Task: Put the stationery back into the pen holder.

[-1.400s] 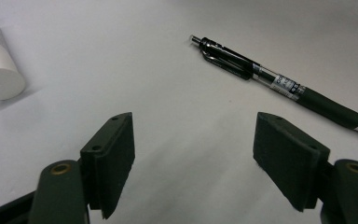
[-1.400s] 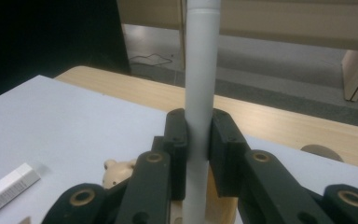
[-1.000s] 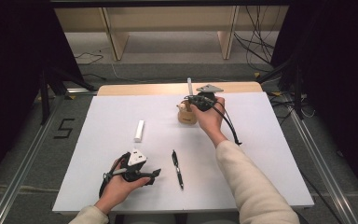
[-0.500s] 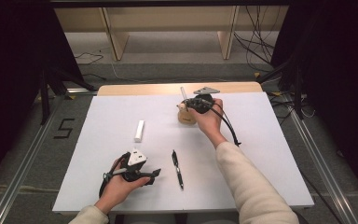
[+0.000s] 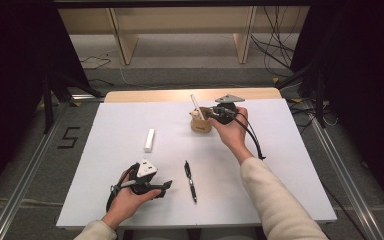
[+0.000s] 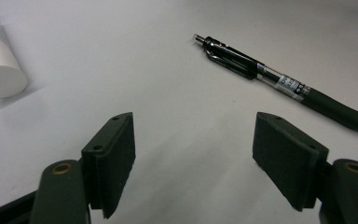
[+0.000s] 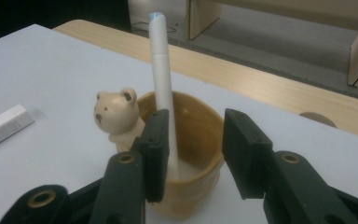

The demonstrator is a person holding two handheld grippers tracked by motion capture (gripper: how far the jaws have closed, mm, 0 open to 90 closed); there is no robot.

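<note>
Opening just now, your right tool (image 7: 193,154) has let go of the white pen (image 7: 162,88), which leans toward 11 o'clock in the bear cup (image 7: 200,140), resting against one pad. Left tool (image 6: 193,168) gapes wide, empty. The black pen (image 6: 284,86) on the desk (image 5: 280,165) lies at 2 o'clock from it, the nearer hand, long axis 10 to 4.

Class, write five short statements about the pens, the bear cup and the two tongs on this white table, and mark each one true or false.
1. The white pen stands in the tan ceramic bear cup. True.
2. The right tongs clamp the white pen. False: their jaws have just been opening, and the pen leans free.
3. The black click pen lies flat on the table. True.
4. The left tongs hold the black pen. False: they are open, holding nothing.
5. The white rectangular block sits inside the cup. False: it lies on the table.
</note>
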